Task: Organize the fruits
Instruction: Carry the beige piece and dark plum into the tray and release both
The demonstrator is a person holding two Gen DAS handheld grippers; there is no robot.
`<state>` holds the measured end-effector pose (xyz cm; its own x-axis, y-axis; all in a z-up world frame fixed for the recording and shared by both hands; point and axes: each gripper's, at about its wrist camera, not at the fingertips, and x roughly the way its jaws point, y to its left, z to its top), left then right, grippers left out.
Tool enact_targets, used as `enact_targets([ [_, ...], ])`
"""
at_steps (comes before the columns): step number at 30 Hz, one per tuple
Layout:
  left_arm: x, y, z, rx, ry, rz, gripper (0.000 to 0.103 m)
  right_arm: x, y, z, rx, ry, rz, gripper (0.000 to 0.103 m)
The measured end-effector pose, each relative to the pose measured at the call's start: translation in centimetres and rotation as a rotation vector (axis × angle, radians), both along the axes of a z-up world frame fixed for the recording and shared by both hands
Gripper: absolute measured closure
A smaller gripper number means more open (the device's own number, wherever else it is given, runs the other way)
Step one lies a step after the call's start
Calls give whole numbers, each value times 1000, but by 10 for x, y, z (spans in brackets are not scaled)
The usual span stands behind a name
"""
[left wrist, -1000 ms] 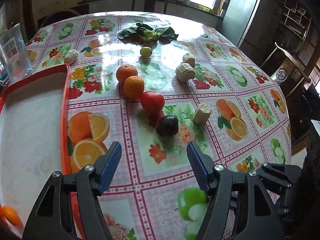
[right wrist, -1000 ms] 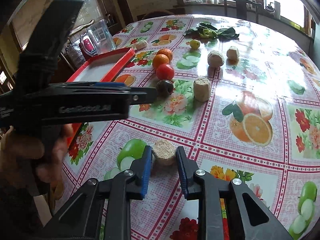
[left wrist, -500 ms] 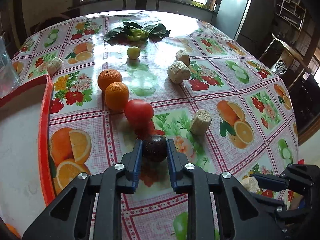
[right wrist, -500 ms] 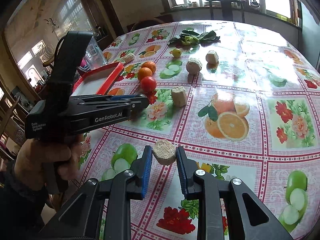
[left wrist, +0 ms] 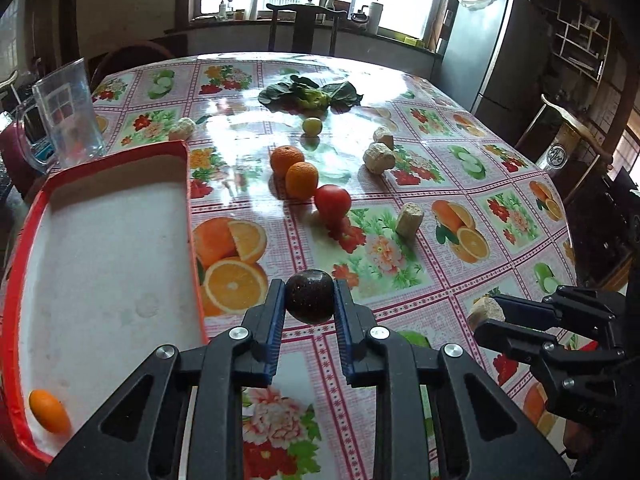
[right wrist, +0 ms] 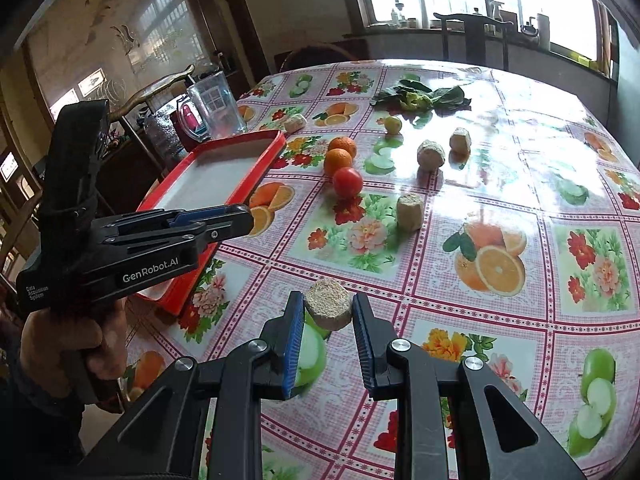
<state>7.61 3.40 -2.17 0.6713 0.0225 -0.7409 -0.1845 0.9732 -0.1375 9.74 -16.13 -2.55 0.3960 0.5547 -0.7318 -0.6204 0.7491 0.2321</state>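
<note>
My left gripper (left wrist: 309, 300) is shut on a dark purple fruit (left wrist: 309, 296) and holds it above the table, just right of the red tray (left wrist: 188, 184). A small orange fruit (left wrist: 50, 411) lies in the tray's near corner. My right gripper (right wrist: 328, 311) is shut on a beige corn piece (right wrist: 329, 309), lifted over the cloth. Two oranges (left wrist: 295, 168), a red tomato (left wrist: 332, 199) and a small yellow-green fruit (left wrist: 312, 125) lie mid-table. The left gripper also shows in the right wrist view (right wrist: 240, 222), where its fruit is hidden.
Several beige corn pieces (left wrist: 378, 158) lie scattered on the table. Leafy greens (left wrist: 310, 94) sit at the far side. A clear plastic jug (left wrist: 68, 112) stands behind the tray. Chairs and a fridge (left wrist: 476, 48) surround the round table.
My left gripper closed on the dark fruit, lifted it and drew back toward the tray. My right gripper kept its hold on the corn piece and rose slightly.
</note>
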Motion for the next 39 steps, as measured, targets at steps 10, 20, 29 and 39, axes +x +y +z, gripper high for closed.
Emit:
enact_targets([
  [10, -39, 35, 2, -5, -16, 105, 82, -18, 31, 4, -9, -3, 69, 78],
  [20, -64, 55, 2, -3, -34, 158, 82, -31, 55, 6, -23, -8, 117, 78],
  [29, -75, 65, 1, -18, -43, 175, 82, -35, 76, 8, -31, -14, 153, 78],
  [39, -88, 90, 0, -40, -50, 232, 82, -35, 107, 12, -17, -12, 201, 78],
])
